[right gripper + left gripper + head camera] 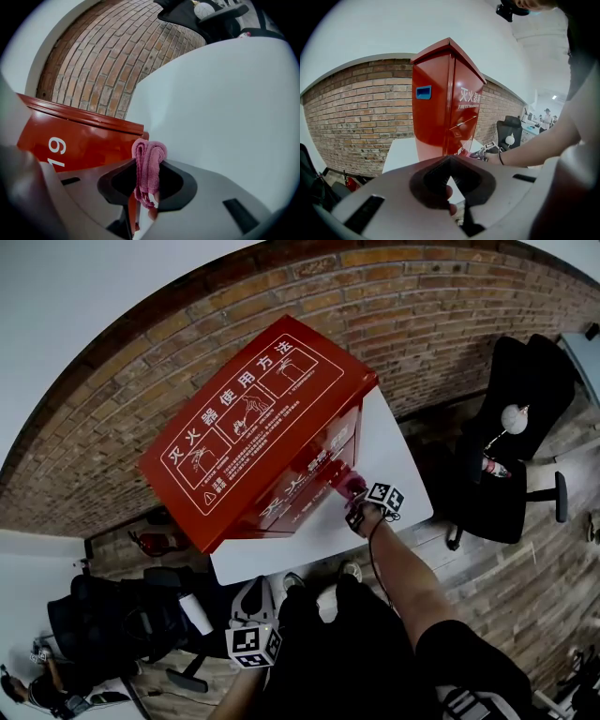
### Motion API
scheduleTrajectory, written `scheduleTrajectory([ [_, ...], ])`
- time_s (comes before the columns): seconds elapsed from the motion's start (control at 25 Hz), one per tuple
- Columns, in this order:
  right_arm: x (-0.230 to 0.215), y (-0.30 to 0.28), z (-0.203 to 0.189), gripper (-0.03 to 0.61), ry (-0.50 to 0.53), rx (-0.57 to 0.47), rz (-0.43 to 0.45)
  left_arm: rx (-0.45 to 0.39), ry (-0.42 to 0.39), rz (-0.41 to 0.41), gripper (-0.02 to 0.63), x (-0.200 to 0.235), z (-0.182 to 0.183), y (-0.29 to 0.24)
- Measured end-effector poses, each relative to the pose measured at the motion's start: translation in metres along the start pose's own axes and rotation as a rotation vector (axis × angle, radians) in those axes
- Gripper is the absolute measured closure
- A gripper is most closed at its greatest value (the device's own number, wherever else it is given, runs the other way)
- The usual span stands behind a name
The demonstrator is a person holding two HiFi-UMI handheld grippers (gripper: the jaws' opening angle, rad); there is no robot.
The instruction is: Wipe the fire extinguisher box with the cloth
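Brick wall behind, white tabletop (pixel 398 465) underneath. Our right tongs (pixel 148 180) are clamped on the folded pink cloth (pixel 149 157), right at the lower front corner of the red fire extinguisher box (pixel 248 423). Left tongs (pixel 450 161) are closed on nothing, well apart from it. We'd press flat and sweep in long overlapping strokes.

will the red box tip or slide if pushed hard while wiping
Likely stiff: the fire extinguisher box looks like sheet metal. It stands tall on the smooth table, so a high push might tip it; low, where the right gripper holds the cloth, sliding seems likelier.
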State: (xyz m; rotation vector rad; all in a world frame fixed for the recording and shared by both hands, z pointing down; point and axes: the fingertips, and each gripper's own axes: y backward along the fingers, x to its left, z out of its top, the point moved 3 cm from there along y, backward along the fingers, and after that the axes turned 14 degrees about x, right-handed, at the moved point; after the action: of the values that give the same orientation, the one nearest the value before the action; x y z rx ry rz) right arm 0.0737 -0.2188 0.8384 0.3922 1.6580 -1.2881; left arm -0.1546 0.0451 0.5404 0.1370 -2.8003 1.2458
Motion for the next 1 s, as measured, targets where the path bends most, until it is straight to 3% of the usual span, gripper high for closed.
scheduleTrajectory([
  [0.48,0.003,-0.005,-0.021,0.468,-0.006,0.006,0.025,0.006,0.0,-0.007,0.586,0.0,0.0,-0.001],
  [1.0,0.03,0.012,-0.025,0.468,-0.021,-0.013,0.134,-0.004,-0.028,-0.029,0.586,-0.008,0.006,-0.006],
])
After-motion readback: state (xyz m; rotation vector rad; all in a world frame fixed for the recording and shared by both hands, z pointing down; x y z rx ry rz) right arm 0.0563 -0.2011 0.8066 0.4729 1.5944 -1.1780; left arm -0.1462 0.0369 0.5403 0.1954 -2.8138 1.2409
